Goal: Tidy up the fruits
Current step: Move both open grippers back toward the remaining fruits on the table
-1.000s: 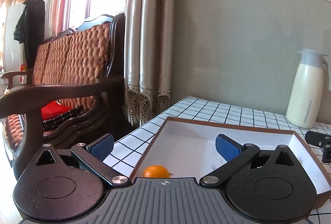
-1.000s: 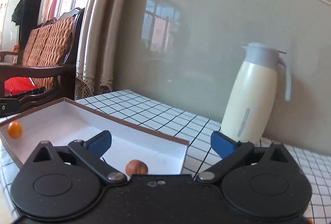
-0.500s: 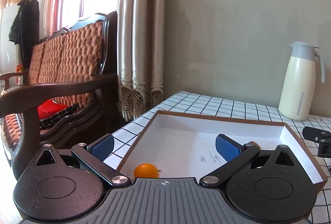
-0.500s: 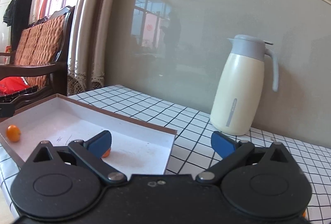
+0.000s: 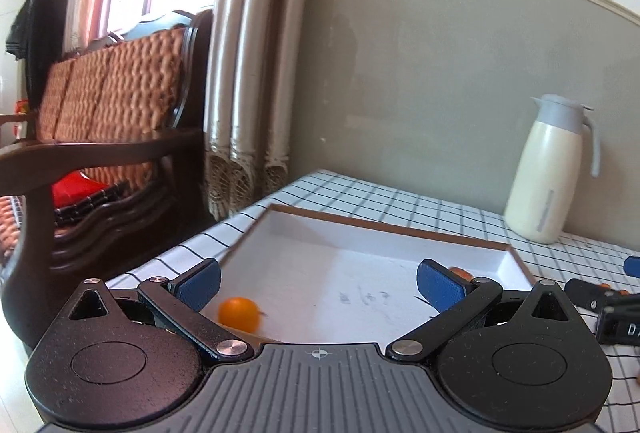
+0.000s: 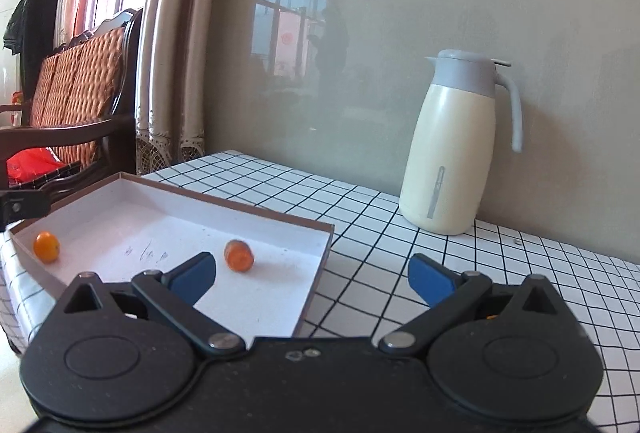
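A shallow white box with a brown rim [image 5: 400, 225] [image 6: 240, 199] lies on the checked tablecloth. Two small orange fruits lie in it. One [image 5: 239, 313] [image 6: 46, 247] is near its left end. The other [image 6: 239, 255] is near its right end and only partly shows behind my left gripper's right finger [image 5: 458, 271]. My left gripper [image 5: 318, 285] is open and empty above the box's near edge. My right gripper [image 6: 312, 281] is open and empty, over the box's right corner and the cloth.
A cream thermos jug [image 5: 550, 169] [image 6: 460, 145] stands on the table by the grey wall. A wooden sofa [image 5: 100, 137] and curtains [image 5: 248, 73] stand left of the table. The right gripper's body [image 5: 608, 301] shows at the left view's right edge.
Both grippers have drawn back and risen, so more of the box and table shows. The right-hand fruit, earlier under the right gripper, now lies clear in the box.
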